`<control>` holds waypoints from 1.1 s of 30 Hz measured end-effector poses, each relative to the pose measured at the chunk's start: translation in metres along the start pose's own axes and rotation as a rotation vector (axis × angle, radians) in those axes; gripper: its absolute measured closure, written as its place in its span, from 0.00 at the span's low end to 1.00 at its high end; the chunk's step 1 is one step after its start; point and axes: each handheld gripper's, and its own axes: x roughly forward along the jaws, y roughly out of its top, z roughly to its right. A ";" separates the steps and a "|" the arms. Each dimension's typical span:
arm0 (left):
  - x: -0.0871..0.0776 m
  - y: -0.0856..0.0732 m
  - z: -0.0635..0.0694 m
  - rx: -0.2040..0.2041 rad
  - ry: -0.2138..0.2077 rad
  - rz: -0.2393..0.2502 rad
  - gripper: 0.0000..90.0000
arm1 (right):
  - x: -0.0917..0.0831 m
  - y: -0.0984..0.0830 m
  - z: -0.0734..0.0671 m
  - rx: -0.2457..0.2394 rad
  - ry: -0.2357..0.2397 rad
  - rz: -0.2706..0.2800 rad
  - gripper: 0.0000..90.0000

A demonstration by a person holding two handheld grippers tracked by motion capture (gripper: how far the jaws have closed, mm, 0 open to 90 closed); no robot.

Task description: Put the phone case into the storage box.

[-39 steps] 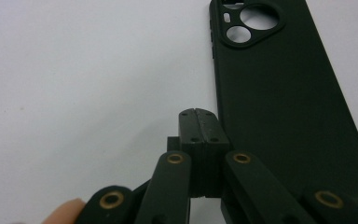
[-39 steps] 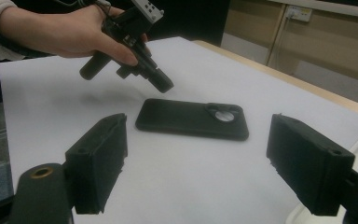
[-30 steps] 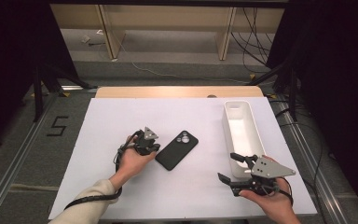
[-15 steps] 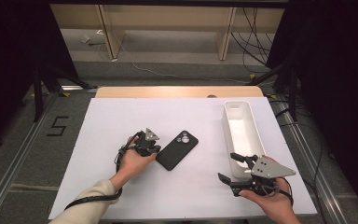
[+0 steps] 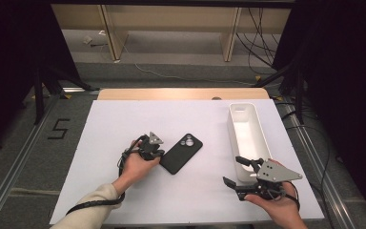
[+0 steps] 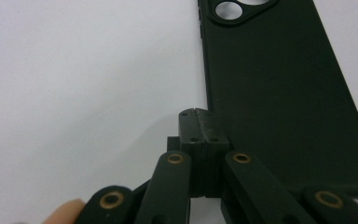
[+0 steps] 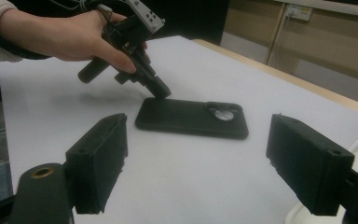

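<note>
Reaching in from the near edge, the person's left forearm, in a pale sleeve, angles up and to the right across the white table sheet (image 5: 124, 119), and the hand wraps round the left gripper (image 5: 158, 153) from behind, tipping it steeply down toward the surface. Its two black jaws are pressed flat against each other with nothing between them, as the left gripper view shows. The closed tip sits at the long left edge of the black rectangular phone in its matte case (image 5: 181, 153), right at that edge or just over it; whether it actually touches the case cannot be told. The phone lies flat, camera side up, near the middle of the sheet, its round lens cluster at the far end, its length running diagonally away from the person.

At the near right corner the other hand holds the right gripper (image 5: 239, 171) roughly level, pointing left toward the phone but well apart from it. Its jaws stand spread wide and grasp nothing; in the right gripper view the phone lies beyond them, framed in the gap. Just behind this gripper stands a long white plastic bin (image 5: 255, 126).
</note>
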 end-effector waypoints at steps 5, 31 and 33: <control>-0.001 0.000 0.001 -0.001 -0.005 -0.003 1.00 | 0.000 0.000 0.000 0.001 0.000 -0.001 0.24; -0.004 -0.003 0.008 0.009 -0.013 -0.012 1.00 | 0.000 0.000 0.000 0.002 -0.004 0.006 0.24; -0.004 -0.003 0.008 0.007 -0.014 -0.012 1.00 | 0.000 0.000 0.000 0.003 -0.003 0.006 0.24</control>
